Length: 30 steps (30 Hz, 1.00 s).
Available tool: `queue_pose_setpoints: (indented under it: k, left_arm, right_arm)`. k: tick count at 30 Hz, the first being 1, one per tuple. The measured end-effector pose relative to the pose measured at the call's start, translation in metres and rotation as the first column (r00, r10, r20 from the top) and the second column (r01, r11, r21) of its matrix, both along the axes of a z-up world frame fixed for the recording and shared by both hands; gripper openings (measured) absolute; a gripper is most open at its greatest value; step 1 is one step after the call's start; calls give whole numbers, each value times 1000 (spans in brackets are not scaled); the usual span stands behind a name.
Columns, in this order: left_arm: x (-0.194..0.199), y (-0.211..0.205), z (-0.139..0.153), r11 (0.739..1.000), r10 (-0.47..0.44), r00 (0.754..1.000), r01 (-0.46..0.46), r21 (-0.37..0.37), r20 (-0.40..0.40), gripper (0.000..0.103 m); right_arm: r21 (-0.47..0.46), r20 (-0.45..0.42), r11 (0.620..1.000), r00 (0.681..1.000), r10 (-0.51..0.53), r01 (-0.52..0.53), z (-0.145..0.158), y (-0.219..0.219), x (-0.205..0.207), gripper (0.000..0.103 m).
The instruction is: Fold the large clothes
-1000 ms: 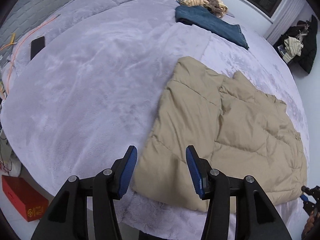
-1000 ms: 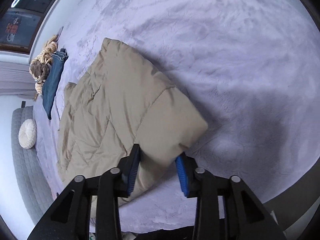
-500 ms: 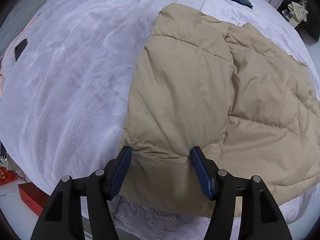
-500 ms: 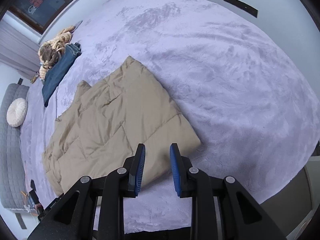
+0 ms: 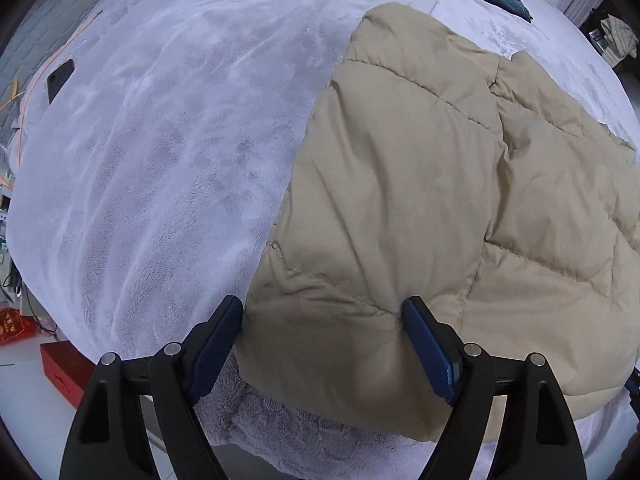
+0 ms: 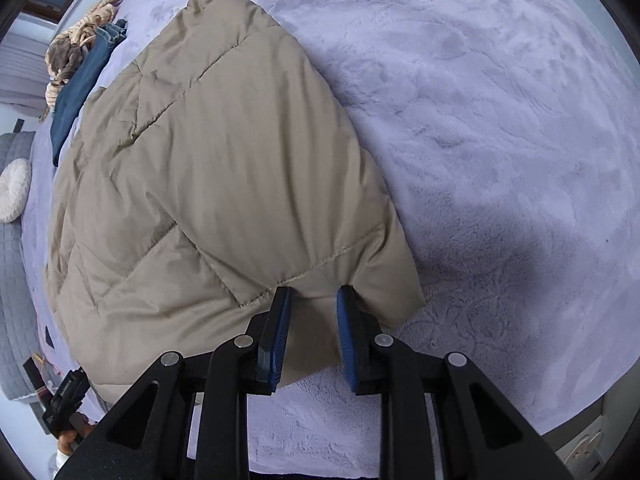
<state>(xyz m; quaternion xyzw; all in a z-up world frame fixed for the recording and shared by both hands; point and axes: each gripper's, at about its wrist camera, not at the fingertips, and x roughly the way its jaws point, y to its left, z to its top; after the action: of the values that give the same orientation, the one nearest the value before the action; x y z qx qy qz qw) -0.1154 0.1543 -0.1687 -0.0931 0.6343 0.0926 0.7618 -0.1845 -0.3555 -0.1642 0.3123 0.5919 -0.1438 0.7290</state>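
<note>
A tan quilted puffer jacket (image 5: 420, 184) lies flat on a lilac fleece bed cover (image 5: 160, 152). My left gripper (image 5: 324, 312) is wide open, its blue pads astride the jacket's near left corner. In the right wrist view the jacket (image 6: 208, 160) stretches away to the upper left. My right gripper (image 6: 314, 296) has its blue pads close together around a pinch of the jacket's near right hem, which bunches between them.
Folded blue jeans (image 6: 80, 88) and a tangled rope-like bundle (image 6: 76, 48) lie at the far side. A round white cushion (image 6: 12, 188) rests on a grey sofa. A dark phone (image 5: 60, 80) lies on the cover. A red box (image 5: 64, 368) sits on the floor.
Both grippers have dropped down onto the jacket's near edge. The left has slid its open pads over the left corner. The right now has hem fabric between its pads.
</note>
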Motion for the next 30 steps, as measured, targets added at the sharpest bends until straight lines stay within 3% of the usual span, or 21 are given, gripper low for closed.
queue_pose_setpoints:
  k: [6,9,12,14,15,20,26,28,30]
  left_arm:
    - [-19,6,40,999,-14,997,18,-44,80,83]
    - [-24,-6,51,998,-21,996,26,-55,88,83]
    - [-31,-15,59,996,-30,994,37,-75,101,84]
    - [-33,-18,64,996,-36,993,45,-79,115,103]
    - [-35,-21,67,996,-39,991,49,-74,129,103]
    - [-31,-22,72,993,-79,987,90,-79,137,103]
    - [-16,-8,72,987,-120,985,132,-91,124,103]
    - [-10,-3,69,984,-140,983,152,-93,120,103]
    - [-3,1,67,981,-162,980,173,-93,114,103]
  right_arm:
    - [32,56,999,998,28,-30,25,10,-8,29]
    - [41,76,997,995,58,-61,32,19,-9,40]
    - [48,92,994,991,96,-101,37,30,-7,44]
    - [52,96,990,988,125,-130,39,39,-7,50]
    - [53,97,988,986,137,-143,40,43,-7,55]
    - [56,114,985,981,159,-166,46,57,-4,64]
    - [65,128,984,979,156,-165,47,89,17,65]
    - [76,134,981,977,165,-176,46,104,24,83]
    - [78,145,978,973,179,-191,46,121,32,85]
